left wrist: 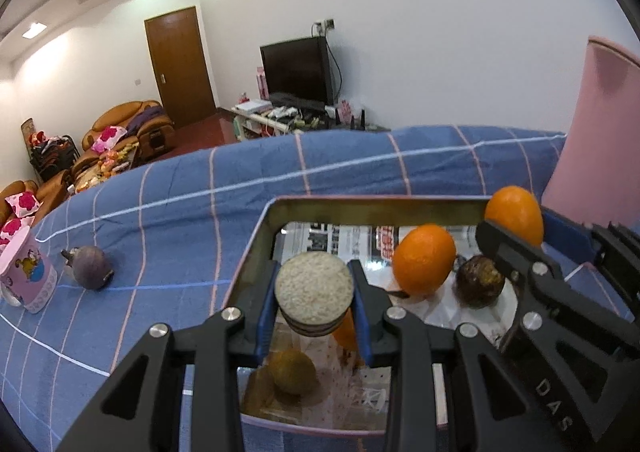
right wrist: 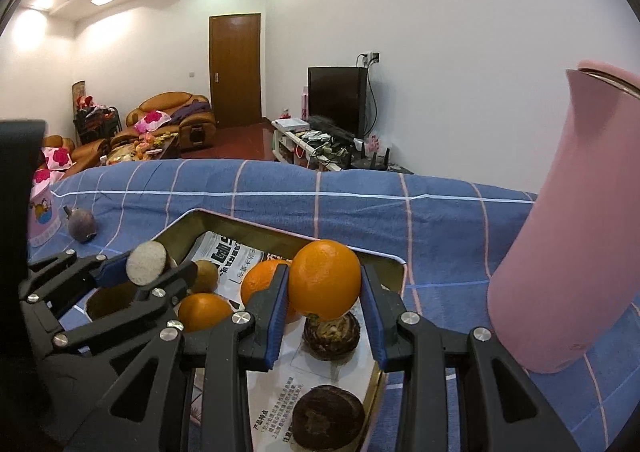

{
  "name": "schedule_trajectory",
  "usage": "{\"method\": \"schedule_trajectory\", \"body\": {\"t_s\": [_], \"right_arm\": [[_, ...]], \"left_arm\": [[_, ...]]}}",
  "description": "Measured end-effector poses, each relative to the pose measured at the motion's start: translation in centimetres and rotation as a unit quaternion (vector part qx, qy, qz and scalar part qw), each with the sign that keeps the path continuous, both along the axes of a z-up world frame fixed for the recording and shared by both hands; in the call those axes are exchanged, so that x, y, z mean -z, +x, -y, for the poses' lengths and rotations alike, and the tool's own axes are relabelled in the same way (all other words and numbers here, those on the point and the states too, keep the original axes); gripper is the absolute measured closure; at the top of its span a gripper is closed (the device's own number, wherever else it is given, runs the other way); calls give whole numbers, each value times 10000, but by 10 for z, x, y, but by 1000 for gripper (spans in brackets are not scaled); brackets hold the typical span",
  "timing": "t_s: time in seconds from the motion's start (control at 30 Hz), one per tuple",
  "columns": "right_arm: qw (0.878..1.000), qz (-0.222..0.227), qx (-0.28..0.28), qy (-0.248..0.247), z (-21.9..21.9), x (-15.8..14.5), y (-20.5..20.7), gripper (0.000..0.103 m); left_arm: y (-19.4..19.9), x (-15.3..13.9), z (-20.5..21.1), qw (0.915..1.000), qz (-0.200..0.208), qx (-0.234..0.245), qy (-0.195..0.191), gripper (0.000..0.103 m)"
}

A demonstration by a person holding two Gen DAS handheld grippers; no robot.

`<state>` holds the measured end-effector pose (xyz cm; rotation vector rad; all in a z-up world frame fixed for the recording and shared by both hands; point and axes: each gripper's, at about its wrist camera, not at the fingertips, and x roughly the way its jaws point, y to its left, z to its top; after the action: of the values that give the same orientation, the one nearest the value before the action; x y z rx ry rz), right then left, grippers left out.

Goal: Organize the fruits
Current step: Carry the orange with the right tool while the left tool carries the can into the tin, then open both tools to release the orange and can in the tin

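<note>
Fruit sort mostly done: both claws loaded over the tray, 1 fruit not yet in.

Tray (right wrist: 394,268) sits on the blue checked cloth (left wrist: 160,220), lined with newsprint, and already holds 2 loose oranges (right wrist: 204,312), 2 dark brown round fruits (right wrist: 328,418) and a yellowish-brown one (left wrist: 292,370). Right gripper (right wrist: 326,304) is clamped on an orange (right wrist: 324,280), held above the tray near its far-right corner, just over 1 of the dark fruits. Left gripper (left wrist: 314,302) is clamped on a pale cut root slice (left wrist: 314,290), above the tray's left half. Left to do, I'd say: drop both loads, then fetch the purple fruit (left wrist: 92,266) lying on the cloth beside the pink cup (left wrist: 26,276), well apart from the tray.
</note>
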<state>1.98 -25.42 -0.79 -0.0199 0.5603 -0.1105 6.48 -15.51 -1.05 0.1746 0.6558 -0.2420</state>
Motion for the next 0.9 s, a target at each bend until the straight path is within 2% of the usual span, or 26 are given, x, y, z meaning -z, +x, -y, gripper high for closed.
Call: {"method": "schedule_trajectory", "body": {"t_s": [0.2, 0.63, 0.77, 0.83, 0.87, 0.9], "right_arm": [[9996, -150, -208, 91, -1, 2, 4, 66], [9965, -202, -616, 525, 5, 5, 6, 61], [9954, -127, -608, 733, 10, 3, 3, 60], [9948, 101, -588, 823, 13, -4, -4, 43], [9946, 262, -562, 836, 14, -8, -8, 21], [9944, 430, -509, 816, 14, -12, -13, 9]], "left_arm": [[2, 3, -1, 9999, -88, -71, 95, 68], [9, 5, -8, 9996, -237, -152, -3, 67], [5, 1, -12, 9998, -75, -195, -27, 51], [-1, -3, -12, 9999, -1, -30, -166, 28], [-7, -7, -11, 9997, 162, -20, -159, 5], [-14, -11, -10, 9992, 378, -40, -120, 0]]}}
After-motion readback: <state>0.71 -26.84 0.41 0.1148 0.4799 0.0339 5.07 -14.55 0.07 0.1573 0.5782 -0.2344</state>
